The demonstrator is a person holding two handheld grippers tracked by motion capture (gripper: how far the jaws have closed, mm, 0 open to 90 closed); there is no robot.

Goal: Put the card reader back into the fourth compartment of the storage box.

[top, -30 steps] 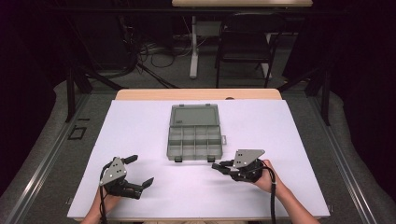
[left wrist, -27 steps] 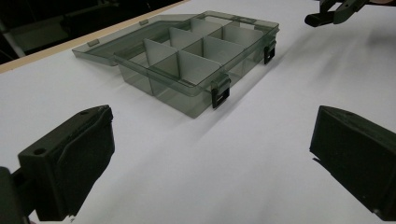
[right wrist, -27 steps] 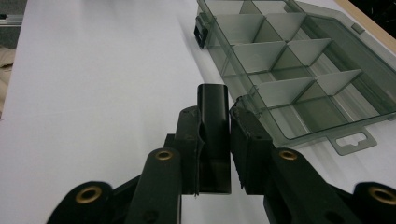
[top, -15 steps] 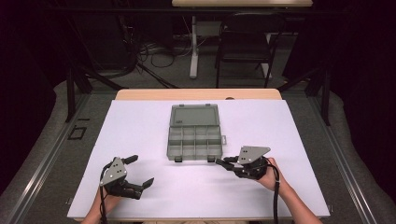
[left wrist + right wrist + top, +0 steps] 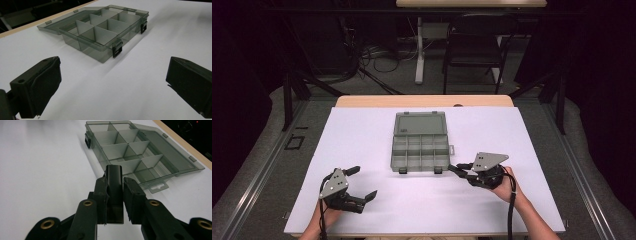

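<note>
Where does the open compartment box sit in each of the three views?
High view: the compartment box lies at the table's centre, lid folded back away from the person.
Left gripper view: the box is upper centre, beyond the open tongs.
Right gripper view: the box is upper right, just past the right gripper, whose tongs are shut on a small black piece.
Shared landmark: the box's black front latch.

Bright light from above falls on the white worktop [image 5: 422, 200], and the room behind it is very dark. The clear box [image 5: 100, 35] casts a soft shadow. Up close, the tongs [image 5: 113, 195] look a little blurry, and the high view is grainy.
</note>
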